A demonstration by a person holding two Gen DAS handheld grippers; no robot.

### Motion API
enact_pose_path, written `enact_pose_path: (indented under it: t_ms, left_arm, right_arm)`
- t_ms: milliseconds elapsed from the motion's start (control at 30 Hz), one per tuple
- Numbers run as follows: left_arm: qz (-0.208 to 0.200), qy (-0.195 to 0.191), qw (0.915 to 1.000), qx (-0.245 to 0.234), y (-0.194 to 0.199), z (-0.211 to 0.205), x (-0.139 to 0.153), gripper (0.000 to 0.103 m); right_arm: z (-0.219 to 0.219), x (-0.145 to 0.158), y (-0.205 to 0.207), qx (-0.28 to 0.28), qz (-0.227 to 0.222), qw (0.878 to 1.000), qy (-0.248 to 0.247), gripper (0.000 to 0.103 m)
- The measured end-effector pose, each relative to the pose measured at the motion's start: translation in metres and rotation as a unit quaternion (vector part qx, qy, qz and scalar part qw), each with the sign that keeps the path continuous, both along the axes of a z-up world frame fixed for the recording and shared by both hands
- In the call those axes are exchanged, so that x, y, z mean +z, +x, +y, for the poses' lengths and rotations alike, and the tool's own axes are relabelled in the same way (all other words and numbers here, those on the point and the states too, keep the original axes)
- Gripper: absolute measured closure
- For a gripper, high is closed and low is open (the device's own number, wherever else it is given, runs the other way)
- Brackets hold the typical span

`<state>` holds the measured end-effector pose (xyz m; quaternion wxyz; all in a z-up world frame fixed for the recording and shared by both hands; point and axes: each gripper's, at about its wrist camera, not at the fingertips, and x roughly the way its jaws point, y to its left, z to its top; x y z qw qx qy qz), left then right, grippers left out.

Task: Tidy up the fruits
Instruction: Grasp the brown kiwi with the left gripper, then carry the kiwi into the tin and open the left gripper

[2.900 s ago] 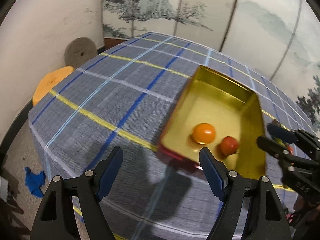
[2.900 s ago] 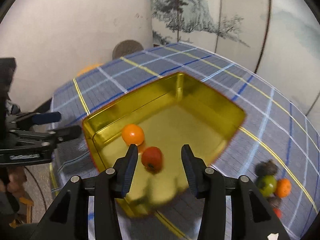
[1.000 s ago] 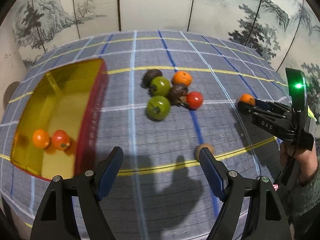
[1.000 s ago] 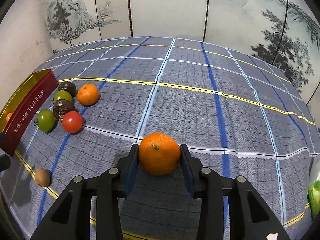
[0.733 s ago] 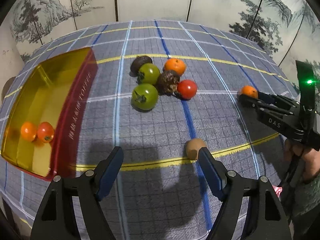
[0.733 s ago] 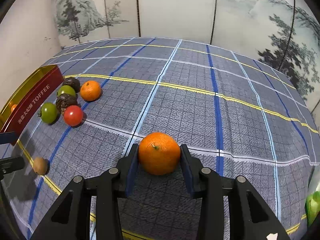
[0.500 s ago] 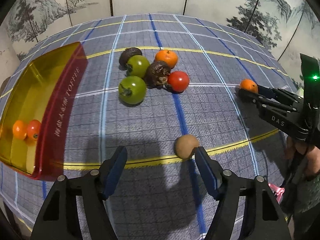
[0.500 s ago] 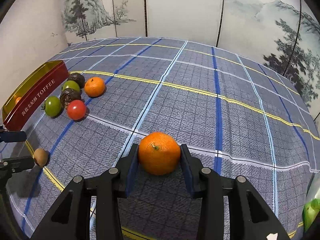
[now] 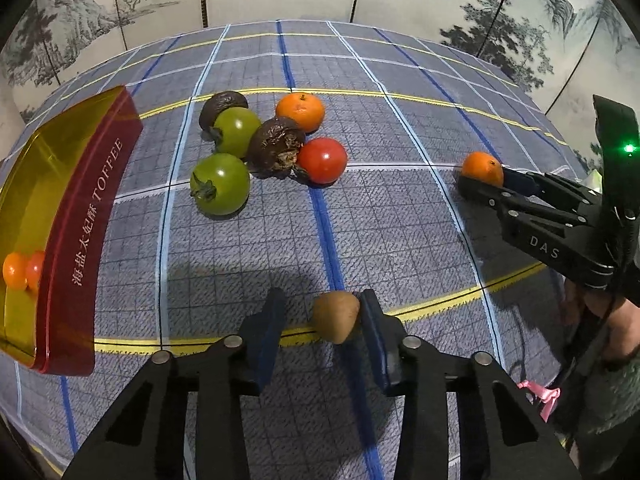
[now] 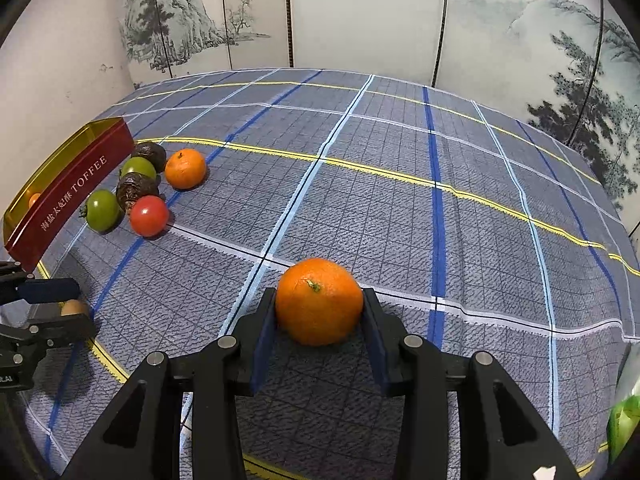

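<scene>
My right gripper (image 10: 319, 320) is shut on an orange mandarin (image 10: 319, 301), just above the checked tablecloth; the mandarin also shows in the left wrist view (image 9: 483, 167). My left gripper (image 9: 320, 324) is partly closed around a small brown fruit (image 9: 335, 316) on the cloth; the right pad touches it, the left pad stands apart. A gold and red toffee tin (image 9: 80, 240) at the left holds two small orange and red fruits (image 9: 22, 270). A cluster of fruit lies beyond: two green tomatoes (image 9: 220, 184), a red tomato (image 9: 322, 160), a mandarin (image 9: 300, 111), two dark wrinkled fruits (image 9: 276, 147).
The round table is covered by a blue-grey checked cloth (image 10: 440, 184). A painted folding screen (image 10: 360, 16) stands behind it. The person's hand (image 9: 600, 308) holds the right gripper at the table's right edge. A green object (image 10: 622, 420) shows at the far right.
My left gripper has moved forward and lower over the cloth and narrowed around the brown fruit. My right gripper stays shut on the mandarin and has turned slightly.
</scene>
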<state>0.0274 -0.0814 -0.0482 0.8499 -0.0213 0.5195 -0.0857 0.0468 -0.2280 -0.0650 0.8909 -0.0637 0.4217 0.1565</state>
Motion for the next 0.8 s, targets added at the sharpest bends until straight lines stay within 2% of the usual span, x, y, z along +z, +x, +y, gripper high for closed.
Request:
enact_pose_path:
  t_ms: [133,400,800]
  left_arm:
    - [0.000,-0.008,1.0000,-0.002,-0.002,0.003,0.000,0.077]
    - [-0.010,-0.004,0.9999,0.004,-0.007,0.013,0.005,0.077]
    - [-0.041,-0.001,0.9964,0.074,-0.008,0.075,0.040,0.078]
  right_arm:
    - [0.000,0.000,0.000,0.000,0.000,1.000,0.000,0.065]
    - [0.000,0.000,0.000,0.000,0.000,1.000,0.000,0.065]
    - [0.001,0.000,0.001,0.000,0.000,1.000,0.000,0.065]
